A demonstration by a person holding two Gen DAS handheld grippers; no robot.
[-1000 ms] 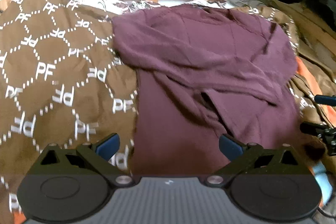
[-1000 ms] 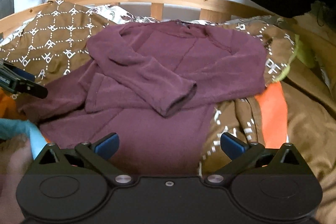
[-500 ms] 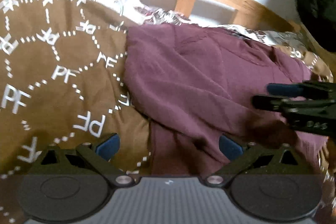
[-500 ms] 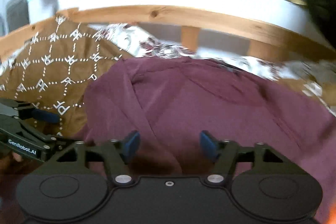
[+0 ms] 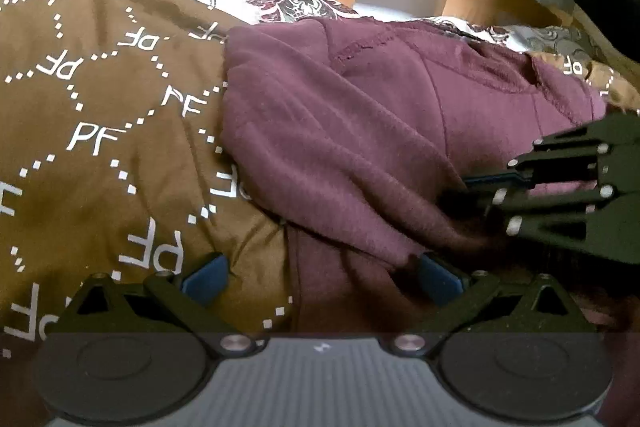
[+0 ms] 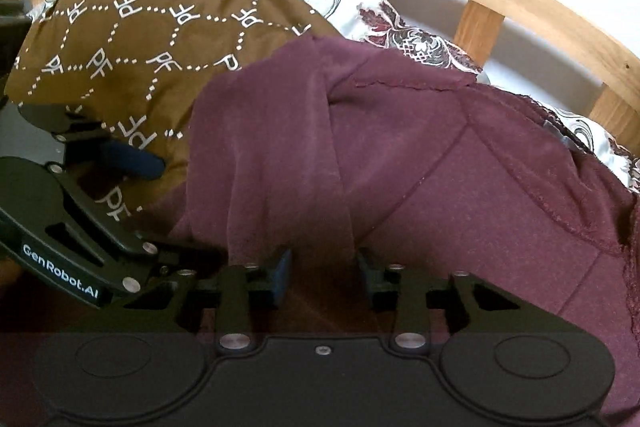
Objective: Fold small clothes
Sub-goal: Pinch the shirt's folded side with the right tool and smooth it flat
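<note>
The right tongs (image 6: 322, 273) had just been closing and pinched a fold of the purple top (image 6: 440, 187). At nine o'clock, the left tongs (image 5: 320, 277) stayed wide apart.

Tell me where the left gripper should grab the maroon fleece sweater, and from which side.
Grip the maroon fleece sweater at its side edge, just below the folded sleeve, ahead of the open left gripper. Come from the brown patterned blanket side: the edge lies free on it there, so one finger can likely slip under.
</note>
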